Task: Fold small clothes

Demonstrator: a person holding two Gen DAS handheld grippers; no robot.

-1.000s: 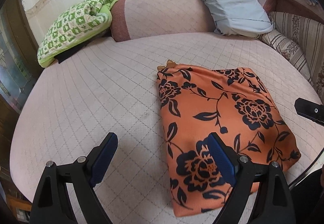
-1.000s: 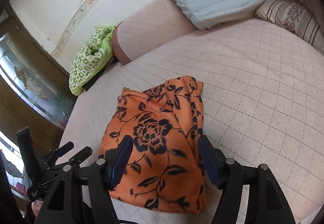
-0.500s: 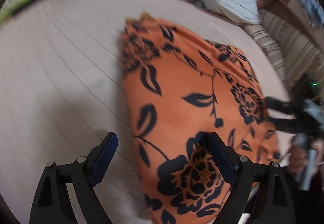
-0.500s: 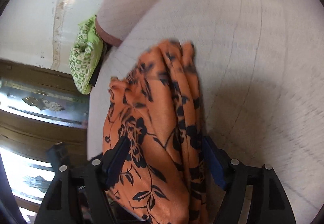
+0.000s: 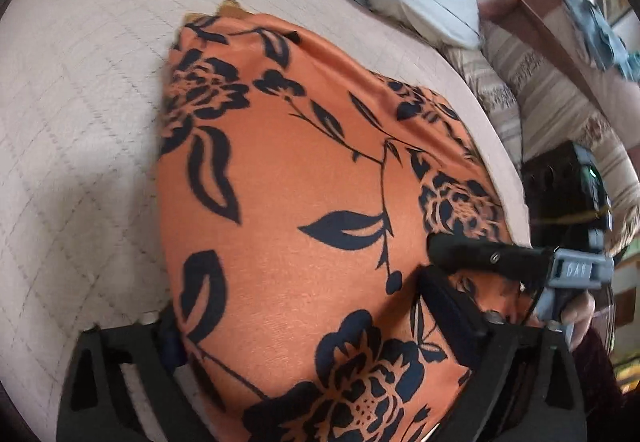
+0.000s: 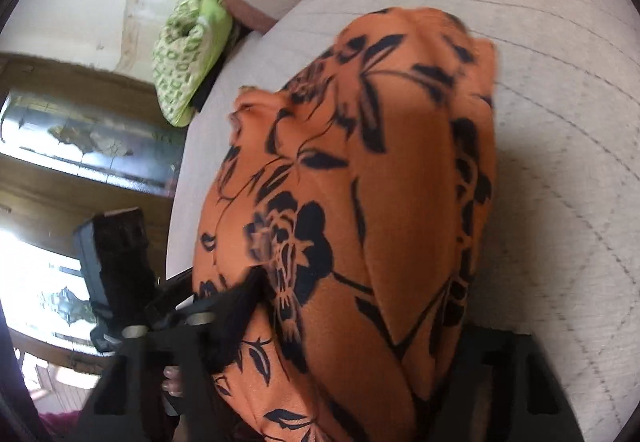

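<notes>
Both closer; orange garment (image 6: 360,222) between right hand-held gripper (image 6: 344,322) jaws

Both grippers angled down, side by side.
The left gripper (image 5: 312,326) has its jaws spread wide; the right gripper (image 6: 352,326) has its jaws closing with cloth between them, a hand (image 5: 576,316) behind it.
</notes>
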